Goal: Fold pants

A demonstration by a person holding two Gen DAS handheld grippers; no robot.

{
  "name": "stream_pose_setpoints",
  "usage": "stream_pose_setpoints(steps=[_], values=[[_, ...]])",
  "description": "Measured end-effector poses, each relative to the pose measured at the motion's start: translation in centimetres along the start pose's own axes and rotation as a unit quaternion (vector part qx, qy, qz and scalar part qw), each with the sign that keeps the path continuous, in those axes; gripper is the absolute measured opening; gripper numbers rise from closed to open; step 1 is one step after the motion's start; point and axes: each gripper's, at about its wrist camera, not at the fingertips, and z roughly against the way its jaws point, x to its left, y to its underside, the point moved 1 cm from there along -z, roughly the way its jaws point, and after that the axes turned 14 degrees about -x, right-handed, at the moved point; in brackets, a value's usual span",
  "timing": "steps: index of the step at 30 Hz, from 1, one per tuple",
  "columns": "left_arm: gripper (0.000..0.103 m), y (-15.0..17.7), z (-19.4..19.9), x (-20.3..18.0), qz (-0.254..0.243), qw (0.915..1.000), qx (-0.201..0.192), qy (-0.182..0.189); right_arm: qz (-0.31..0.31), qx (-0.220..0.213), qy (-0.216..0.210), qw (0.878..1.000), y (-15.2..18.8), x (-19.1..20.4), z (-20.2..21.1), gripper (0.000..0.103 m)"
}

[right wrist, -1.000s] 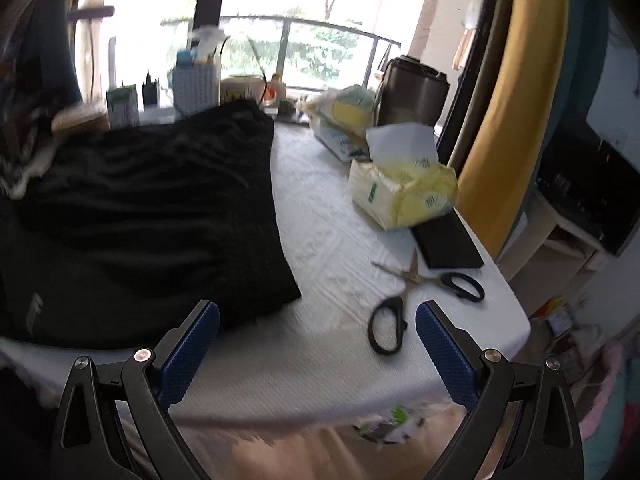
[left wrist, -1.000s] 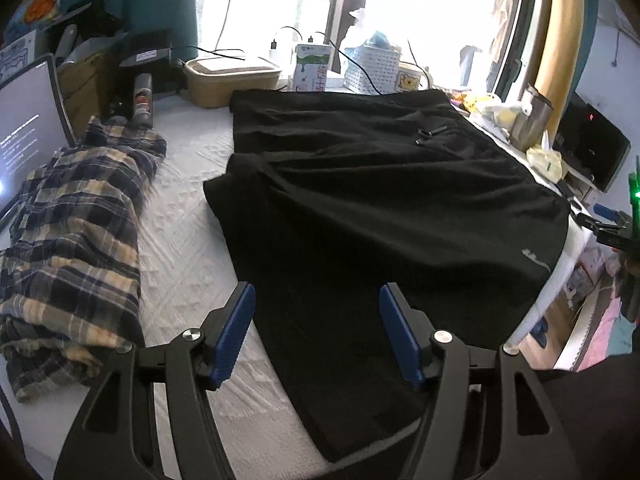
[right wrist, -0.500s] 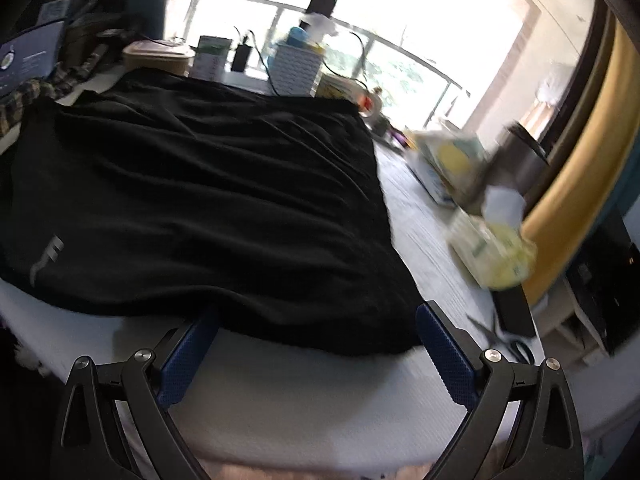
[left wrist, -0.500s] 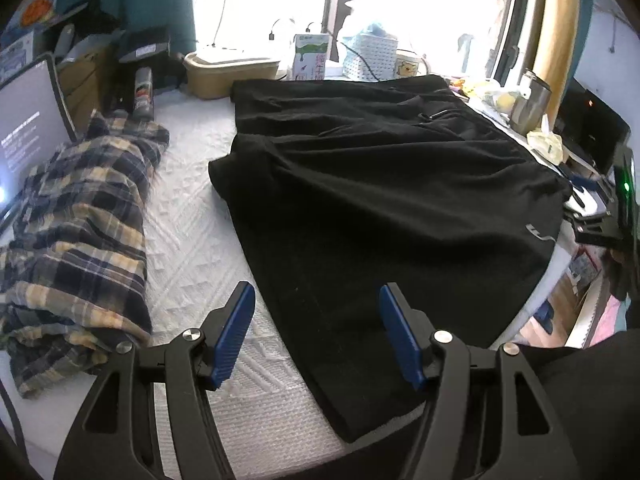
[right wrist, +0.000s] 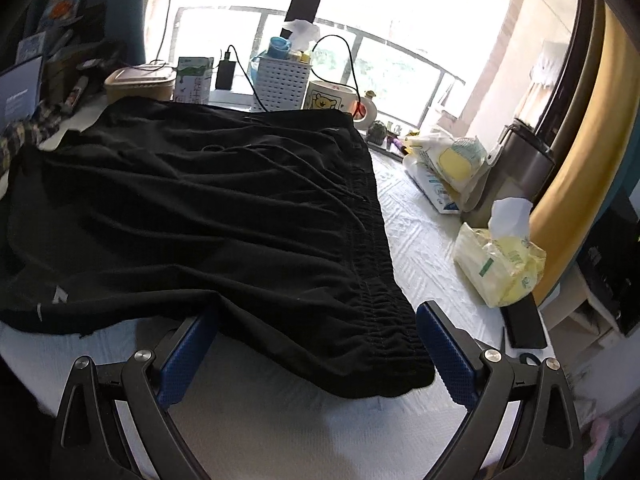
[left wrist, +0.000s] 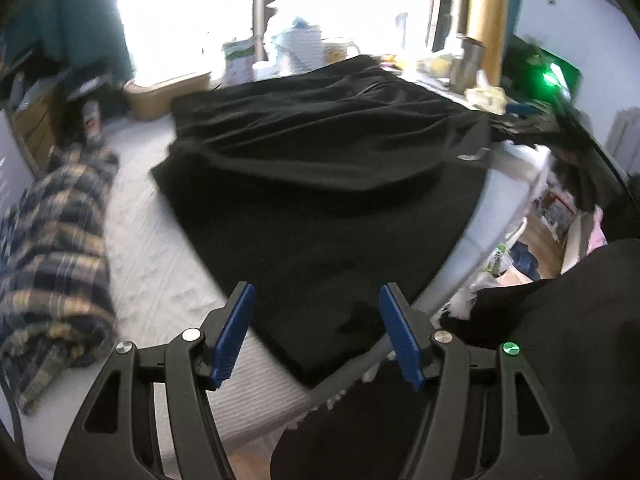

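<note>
Black pants (left wrist: 320, 184) lie spread flat on the white quilted table (left wrist: 160, 264). In the right wrist view the pants (right wrist: 192, 208) show their gathered waistband (right wrist: 376, 264) at the near right. My left gripper (left wrist: 316, 332) is open, its blue pads either side of the pants' near hem corner at the table's edge. My right gripper (right wrist: 316, 348) is open, straddling the near waistband corner; its left pad sits under a raised fold of cloth. Neither grips the fabric.
A plaid shirt (left wrist: 52, 248) lies bunched at the left. A tissue pack (right wrist: 500, 268), a phone (right wrist: 524, 328), a steel tumbler (right wrist: 524, 168) and snack bags stand on the right. A white basket (right wrist: 280, 84), mug and boxes line the window side.
Both grippers moved in toward the pants. The left swung to the near hem corner. The right came up to the waistband corner, whose cloth now lies between its pads.
</note>
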Motion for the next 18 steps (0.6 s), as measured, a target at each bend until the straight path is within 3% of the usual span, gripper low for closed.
stream_pose_setpoints(steps=[7,16,18], values=[[0.065,0.7,-1.3,-1.9,-0.051,0.9984,0.022,0.010,-0.029,0.007,-0.012,0.999,-2.1,-0.5,-1.2,0.099],[0.067,0.3,-2.2,-1.9,-0.047,0.9986,0.020,0.012,-0.046,0.013,-0.027,0.998,-3.1,-0.5,-2.5,0.099],[0.061,0.2,-2.2,-1.6,-0.042,0.9990,0.016,0.006,-0.048,0.010,-0.027,0.998,-3.2,-0.6,-2.4,0.099]])
